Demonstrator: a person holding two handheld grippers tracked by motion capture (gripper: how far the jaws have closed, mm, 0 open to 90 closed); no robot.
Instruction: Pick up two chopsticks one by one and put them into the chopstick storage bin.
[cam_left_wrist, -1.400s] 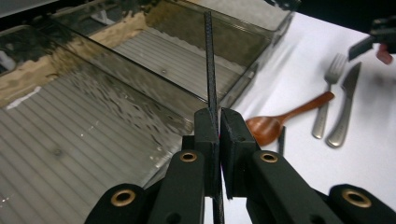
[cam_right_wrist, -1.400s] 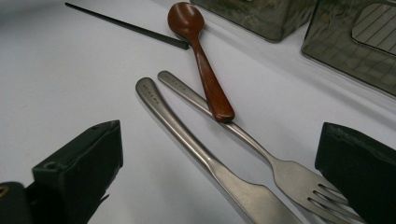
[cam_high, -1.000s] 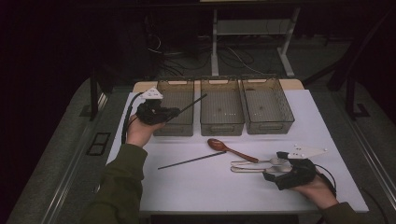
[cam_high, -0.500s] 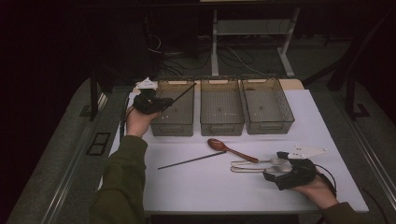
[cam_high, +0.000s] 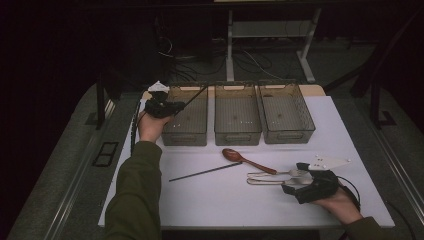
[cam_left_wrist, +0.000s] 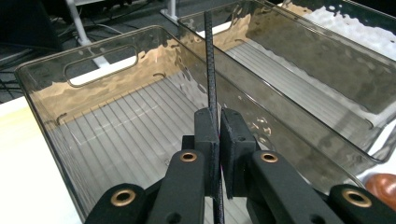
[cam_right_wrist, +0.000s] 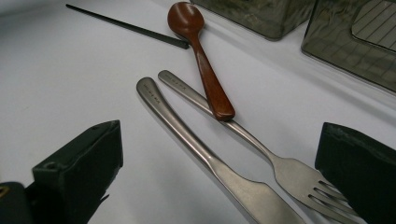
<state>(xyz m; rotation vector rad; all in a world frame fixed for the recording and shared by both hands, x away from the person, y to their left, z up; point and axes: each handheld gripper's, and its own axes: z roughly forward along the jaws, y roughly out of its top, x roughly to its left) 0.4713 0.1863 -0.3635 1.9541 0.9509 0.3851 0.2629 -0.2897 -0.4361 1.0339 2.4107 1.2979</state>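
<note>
I note a thin black matte chopstick (cam_left_wrist: 209, 70) pinched between my left gripper's (cam_left_wrist: 218, 133) fingers, rising over the leftmost smoky, ribbed clear-plastic bin (cam_left_wrist: 107, 119); its lower end is cut off. My right gripper (cam_right_wrist: 219, 177) rests on the white worktop (cam_right_wrist: 70, 70), fingers wide around a brushed-steel fork (cam_right_wrist: 261, 154) and knife (cam_right_wrist: 196, 149).

Left gripper (cam_high: 172, 107): arm extended forward, jaws pressed nearly together, pinching a thin black rod (cam_left_wrist: 210, 70) between the pads. Right gripper (cam_high: 295, 182): held low near the body, jaws spread wide, nothing between its fingertips.
</note>
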